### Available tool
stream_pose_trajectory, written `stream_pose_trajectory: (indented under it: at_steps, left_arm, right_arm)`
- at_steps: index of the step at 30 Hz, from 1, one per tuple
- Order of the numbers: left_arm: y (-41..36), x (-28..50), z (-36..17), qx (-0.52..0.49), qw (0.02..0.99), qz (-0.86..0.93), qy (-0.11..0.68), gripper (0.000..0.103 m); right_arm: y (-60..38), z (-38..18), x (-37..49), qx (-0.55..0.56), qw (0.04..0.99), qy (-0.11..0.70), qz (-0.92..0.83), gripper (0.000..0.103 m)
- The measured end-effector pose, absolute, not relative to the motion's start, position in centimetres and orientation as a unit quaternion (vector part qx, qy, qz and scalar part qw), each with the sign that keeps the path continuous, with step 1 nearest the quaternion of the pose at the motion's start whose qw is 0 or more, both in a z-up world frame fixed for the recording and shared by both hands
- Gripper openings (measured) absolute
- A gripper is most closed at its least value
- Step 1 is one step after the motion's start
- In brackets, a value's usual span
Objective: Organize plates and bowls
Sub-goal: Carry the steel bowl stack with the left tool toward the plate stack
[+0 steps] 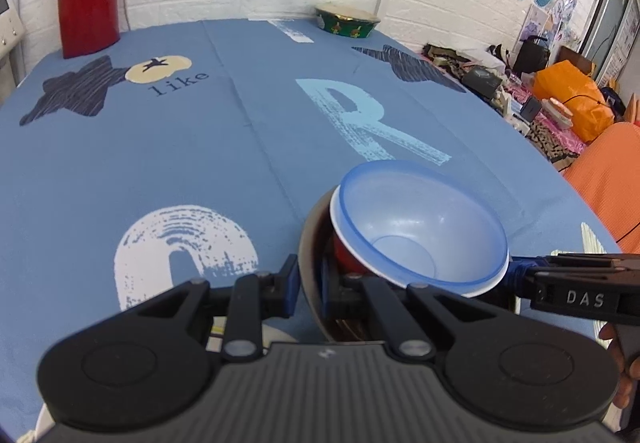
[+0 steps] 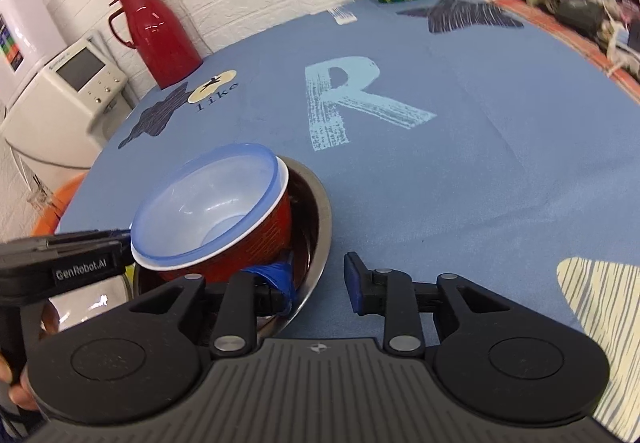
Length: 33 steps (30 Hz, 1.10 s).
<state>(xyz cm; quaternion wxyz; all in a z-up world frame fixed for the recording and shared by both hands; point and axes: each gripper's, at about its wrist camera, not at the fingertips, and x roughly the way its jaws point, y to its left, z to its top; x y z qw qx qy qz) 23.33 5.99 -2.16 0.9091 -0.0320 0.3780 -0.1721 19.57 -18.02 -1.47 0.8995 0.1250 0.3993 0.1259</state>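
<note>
Bowls are nested near the front edge of the worktop (image 2: 460,147): a translucent blue bowl (image 2: 208,203) sits inside a red bowl (image 2: 256,243), tilted, and both rest in a steel bowl (image 2: 320,227). The left gripper (image 1: 310,283) straddles the steel bowl's rim with its jaws a little apart; whether it pinches is unclear. The right gripper (image 2: 320,279) stands open over the opposite rim, one finger inside. My judgement: hold the steel bowl steady and level the tilted stack before letting go. A green bowl (image 1: 346,21) waits at the far edge.

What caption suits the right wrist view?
Blue bowl nested in red bowl, tilted inside a steel bowl.
</note>
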Motion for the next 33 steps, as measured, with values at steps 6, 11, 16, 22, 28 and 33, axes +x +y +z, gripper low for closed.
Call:
stream_pose_trajectory:
  at_steps: [6,11,16,22,28,33]
  left_arm:
    - [6.0,23.5,-1.7,-0.025,0.916,-0.165,0.366,0.000]
    - [5.8,23.2,-1.5,-0.013,0.921,-0.156,0.358,0.000]
    - [5.9,23.0,-0.9,-0.011,0.926,-0.148,0.348,0.000]
    - [6.2,23.1,-0.8,-0.011,0.926,-0.147,0.348,0.000]
    - [6.8,23.2,-1.8,-0.028,0.917,-0.158,0.364,0.000]
    - [8.1,24.5,-1.6,-0.042,0.896,-0.173,0.407,0.016]
  right_arm:
    - [-17.8,-1.2,19.2,0.123,0.906,0.381,0.136,0.012]
    - [-17.9,-1.4,19.4,0.137,0.908,0.372,0.136,0.012]
    - [-17.5,-0.9,18.9,0.134,0.913,0.359,0.143,0.012]
    - [-17.1,-0.8,19.2,0.121,0.912,0.363,0.147,0.012]
    - [-17.8,-2.1,19.7,0.158,0.901,0.379,0.139,0.012]
    - [-17.9,-1.5,20.9,0.137,0.894,0.404,0.135,0.014]
